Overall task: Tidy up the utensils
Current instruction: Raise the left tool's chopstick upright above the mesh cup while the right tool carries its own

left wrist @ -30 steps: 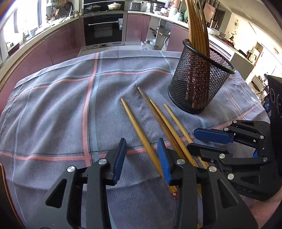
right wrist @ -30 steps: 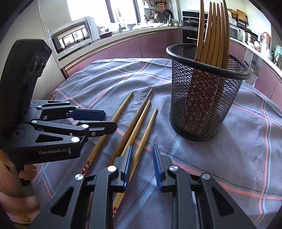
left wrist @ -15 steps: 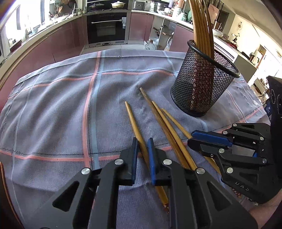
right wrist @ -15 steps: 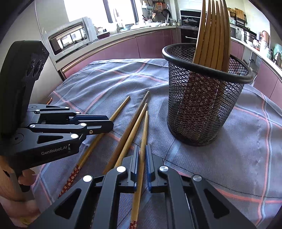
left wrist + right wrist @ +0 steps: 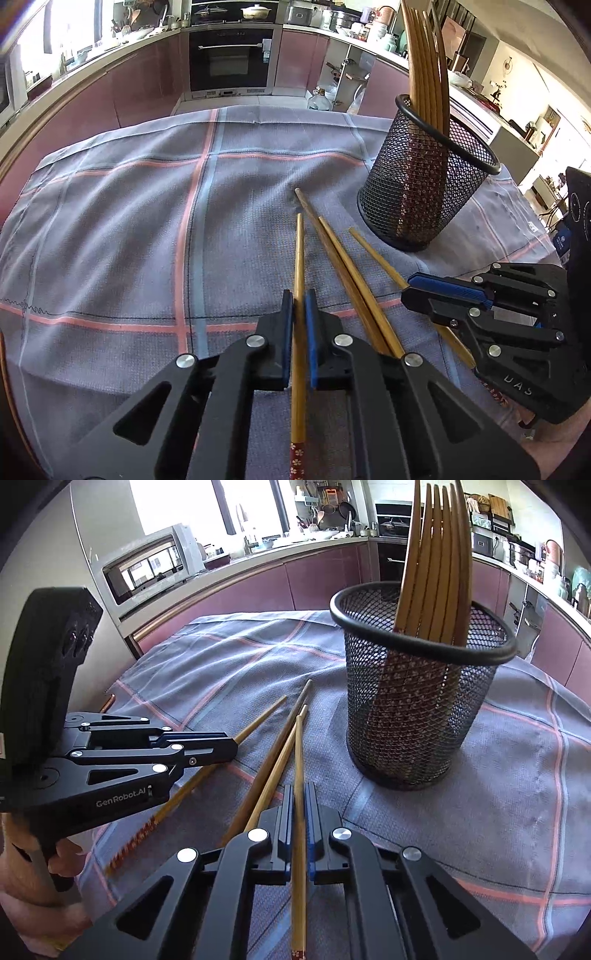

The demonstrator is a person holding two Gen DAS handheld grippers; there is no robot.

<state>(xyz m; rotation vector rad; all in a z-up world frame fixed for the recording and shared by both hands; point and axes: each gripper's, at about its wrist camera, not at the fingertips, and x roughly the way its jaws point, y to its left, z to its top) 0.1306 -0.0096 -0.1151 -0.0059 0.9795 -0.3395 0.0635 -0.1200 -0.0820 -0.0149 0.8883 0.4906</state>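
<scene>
You're at the pick-up — left gripper and right gripper each clamped on a chopstick — next lift both toward the mesh cup.

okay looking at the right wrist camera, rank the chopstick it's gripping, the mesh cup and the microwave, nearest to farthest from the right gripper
1. chopstick: clamped in the right gripper.
2. mesh cup: ahead, to the right, on the cloth.
3. microwave: far left, on the counter.
</scene>
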